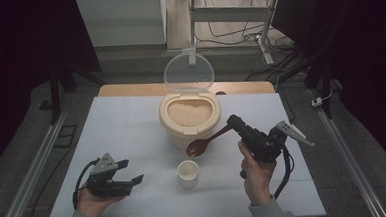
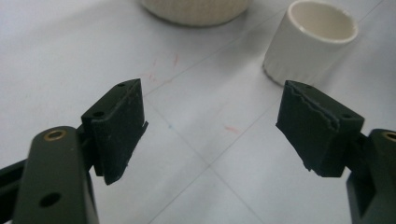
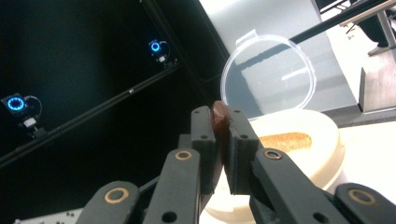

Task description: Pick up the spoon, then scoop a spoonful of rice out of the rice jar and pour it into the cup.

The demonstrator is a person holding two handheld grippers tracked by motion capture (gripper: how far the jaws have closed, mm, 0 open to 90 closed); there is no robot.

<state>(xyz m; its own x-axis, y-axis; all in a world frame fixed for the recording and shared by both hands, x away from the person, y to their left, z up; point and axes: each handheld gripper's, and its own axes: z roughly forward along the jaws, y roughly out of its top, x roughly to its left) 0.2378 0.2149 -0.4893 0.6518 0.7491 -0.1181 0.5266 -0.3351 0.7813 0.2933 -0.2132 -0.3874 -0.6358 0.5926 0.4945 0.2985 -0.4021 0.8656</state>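
Near the middle of the white table (image 1: 131,121), my right gripper (image 1: 233,121) has its jaws clamped tight on the handle of a brown spoon (image 1: 203,144); in the right gripper view the handle's end (image 3: 218,116) pokes up between the pads, gripped close to its tip. The bowl of the spoon hangs low in front of the cream rice container (image 1: 189,119), just above and behind the small white cup (image 1: 188,173), and looks empty from the high view, though I cannot tell for sure. The container's clear lid (image 1: 188,72) stands hinged up at the back, rice showing inside. My left gripper (image 1: 127,173) sits off to the left near the table's front edge, jaws spread wide with nothing between them; in its own view the cup (image 2: 310,39) stands ahead and to the right, apart from both pads. Risks as I judge them: with so long a lever from a grip at the handle's end, the spoon may swivel in the pads and tip grains onto the table. The cup is light and unheld, so a nudge from the spoon bowl could topple it. Swinging back to scoop, the spoon could knock the container's front rim or the raised lid. If the left gripper moves to steady the cup, one pad could push it over before the other arrives.
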